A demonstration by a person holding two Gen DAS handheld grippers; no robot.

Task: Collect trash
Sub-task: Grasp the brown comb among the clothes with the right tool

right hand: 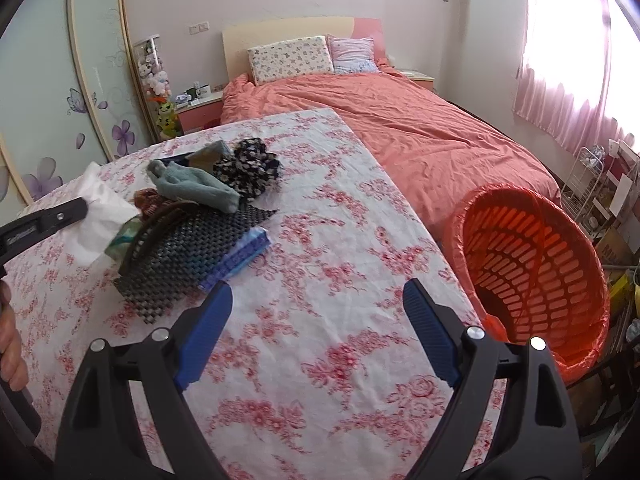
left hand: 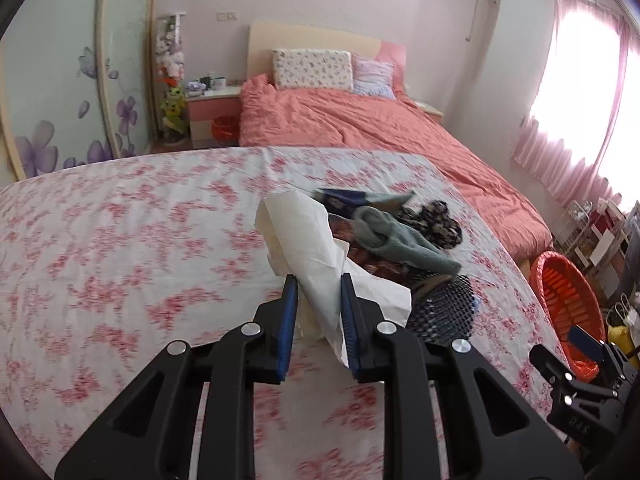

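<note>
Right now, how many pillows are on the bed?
2. A cream floral pillow leans on the headboard, and a pink striped pillow sits beside it, on its right in both views. The duvet could hide others.

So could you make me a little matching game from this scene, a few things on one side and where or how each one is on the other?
Things:
1. white tissue
2. orange basket
3. right gripper
4. grey-green sock

Descriptions:
A. standing past the table's edge, lined with a bag
B. jaws wide apart, nothing between them
C. pinched between the left gripper's blue pads
D. lying in the pile on the flowered tablecloth

Pairs: 1-C, 2-A, 3-B, 4-D
</note>
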